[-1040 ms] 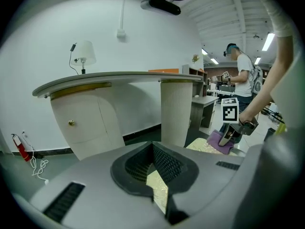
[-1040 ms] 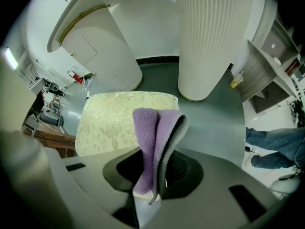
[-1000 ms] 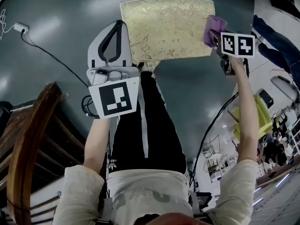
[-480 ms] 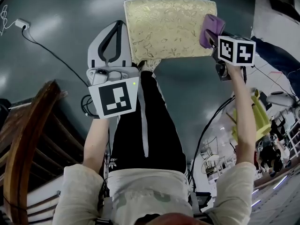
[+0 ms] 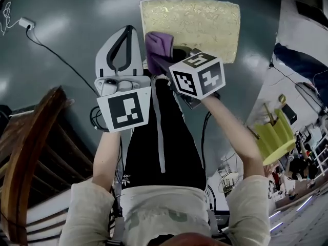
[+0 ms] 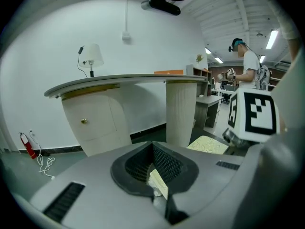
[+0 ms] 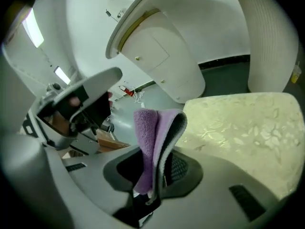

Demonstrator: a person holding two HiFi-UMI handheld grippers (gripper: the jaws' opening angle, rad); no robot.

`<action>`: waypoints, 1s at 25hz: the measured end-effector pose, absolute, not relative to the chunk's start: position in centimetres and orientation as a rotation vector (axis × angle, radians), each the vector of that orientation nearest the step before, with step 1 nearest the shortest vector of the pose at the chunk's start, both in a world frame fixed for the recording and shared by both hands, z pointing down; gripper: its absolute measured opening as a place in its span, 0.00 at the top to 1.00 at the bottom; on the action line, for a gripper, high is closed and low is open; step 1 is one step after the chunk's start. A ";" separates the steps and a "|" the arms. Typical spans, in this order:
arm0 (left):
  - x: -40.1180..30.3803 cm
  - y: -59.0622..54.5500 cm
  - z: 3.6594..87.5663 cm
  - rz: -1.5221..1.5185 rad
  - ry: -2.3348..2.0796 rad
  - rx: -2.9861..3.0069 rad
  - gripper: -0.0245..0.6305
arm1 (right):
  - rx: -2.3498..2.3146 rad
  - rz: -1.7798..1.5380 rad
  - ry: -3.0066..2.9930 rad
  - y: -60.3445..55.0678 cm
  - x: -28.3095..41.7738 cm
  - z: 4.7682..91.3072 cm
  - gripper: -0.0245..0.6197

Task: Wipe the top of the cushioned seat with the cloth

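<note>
So the right gripper (image 7: 159, 168) has its fingers clamped down on the purple cloth (image 7: 151, 132), which is folded over and sticks up out of them. From the head view the cloth sits at the near left corner of the cushioned seat (image 5: 200, 19), about over its front edge, but I can't tell whether it's actually touching the fabric. In the right gripper view the pale gold patterned seat top spreads out ahead and to the right of the cloth. The left gripper (image 5: 128, 32) is held just left of that, off the seat and over the dark floor (image 5: 61, 14), with its fingers closed together. There's a small pale sliver in the gap between them that I can't make out, otherwise nothing in them. The left gripper view looks across at a white curved desk (image 6: 128, 80) with a small lamp (image 6: 93, 56) on it. A wooden chair (image 5: 31, 152) stands at the person's left, and a cable (image 5: 54, 53) trails over the floor.
</note>
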State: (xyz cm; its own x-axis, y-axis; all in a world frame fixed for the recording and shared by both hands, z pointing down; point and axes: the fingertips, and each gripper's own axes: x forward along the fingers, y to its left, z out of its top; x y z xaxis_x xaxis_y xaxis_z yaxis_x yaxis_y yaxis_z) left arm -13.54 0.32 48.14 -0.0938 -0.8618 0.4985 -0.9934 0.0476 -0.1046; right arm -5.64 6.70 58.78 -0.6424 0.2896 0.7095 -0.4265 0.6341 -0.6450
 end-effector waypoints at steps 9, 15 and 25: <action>-14.4 1.6 50.0 0.620 -2.041 1.814 0.95 | 0.103 0.928 -1.891 10.4 -7.1 66.8 0.81; -14.0 1.1 49.6 0.621 -2.040 1.825 0.95 | 0.125 0.943 -1.856 10.4 -5.9 66.9 0.81; -13.2 0.2 48.9 0.629 -2.018 1.878 0.95 | 0.151 0.864 -1.839 7.6 0.4 66.1 0.81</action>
